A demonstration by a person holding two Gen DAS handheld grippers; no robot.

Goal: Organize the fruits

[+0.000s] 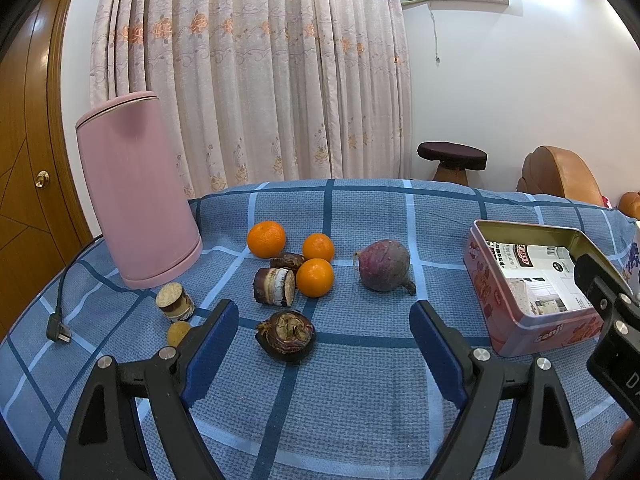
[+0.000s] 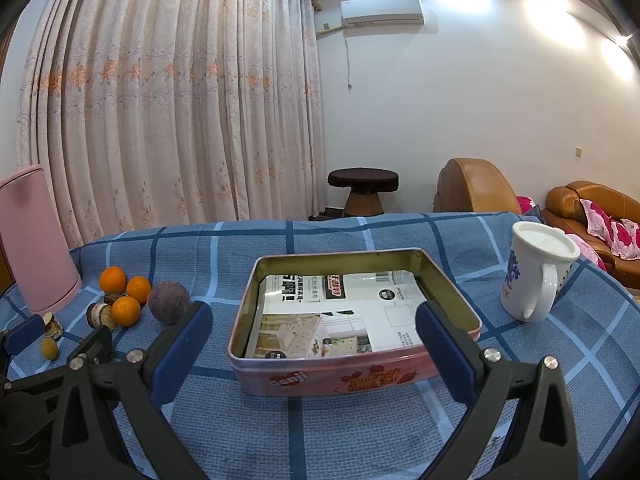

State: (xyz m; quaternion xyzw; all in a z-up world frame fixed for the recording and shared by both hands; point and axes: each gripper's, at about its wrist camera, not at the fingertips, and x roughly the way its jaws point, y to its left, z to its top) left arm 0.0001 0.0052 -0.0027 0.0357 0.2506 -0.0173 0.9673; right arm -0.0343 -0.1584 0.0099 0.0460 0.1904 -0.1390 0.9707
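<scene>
Three oranges (image 1: 266,239) sit together on the blue checked tablecloth, beside brown sugarcane pieces (image 1: 275,286), a purple round root (image 1: 384,265) and a dark water chestnut (image 1: 286,335). My left gripper (image 1: 324,332) is open and empty, with the chestnut between its fingers, not touching. A pink open tin (image 2: 352,376) lined with printed paper stands to the right. My right gripper (image 2: 314,340) is open and empty, its fingers either side of the tin's front. The fruits also show in the right wrist view (image 2: 126,310) at left.
A tall pink kettle (image 1: 136,192) stands at the left with its cord and plug (image 1: 58,332). A small yellow fruit (image 1: 178,333) and another cane piece (image 1: 175,301) lie by the left finger. A white lidded mug (image 2: 534,272) stands right of the tin.
</scene>
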